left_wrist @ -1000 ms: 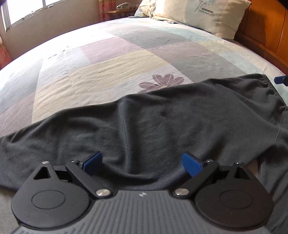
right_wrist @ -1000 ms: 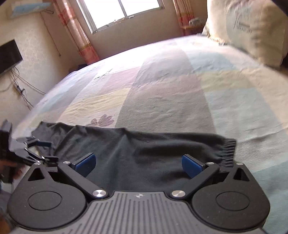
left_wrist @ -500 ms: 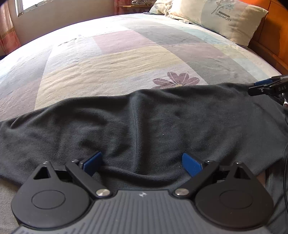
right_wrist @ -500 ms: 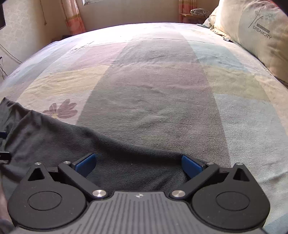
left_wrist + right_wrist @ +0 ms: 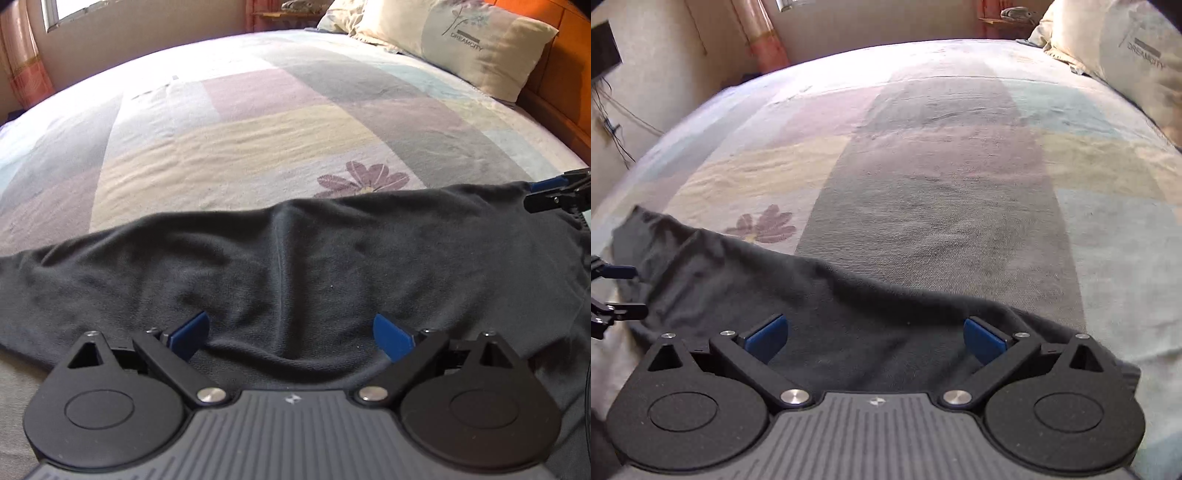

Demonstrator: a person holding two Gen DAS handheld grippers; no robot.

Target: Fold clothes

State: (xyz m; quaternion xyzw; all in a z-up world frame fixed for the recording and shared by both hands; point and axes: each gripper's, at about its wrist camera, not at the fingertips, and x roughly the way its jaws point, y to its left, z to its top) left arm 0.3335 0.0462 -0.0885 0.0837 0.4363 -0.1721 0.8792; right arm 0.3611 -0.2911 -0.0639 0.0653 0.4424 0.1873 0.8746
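Note:
A dark grey garment (image 5: 295,266) lies spread across the near part of the bed, its far edge slightly raised. My left gripper (image 5: 291,332) is open, its blue pads low over the cloth near its front edge. My right gripper (image 5: 875,334) is also open over the garment (image 5: 820,317) close to its right end. Each gripper shows in the other's view: the right gripper (image 5: 554,194) at the garment's far right corner, the left gripper (image 5: 617,291) at the left edge.
The bed carries a patchwork cover (image 5: 258,122) in pastel blocks with a purple flower (image 5: 364,179) just beyond the garment. A pillow (image 5: 472,40) leans on the wooden headboard (image 5: 569,85) at the right. Curtains and a window stand at the far wall.
Both grippers have dropped lower and closer to the garment. The right gripper's view tilted down from the window toward the bed. Both pairs of jaws stayed open.

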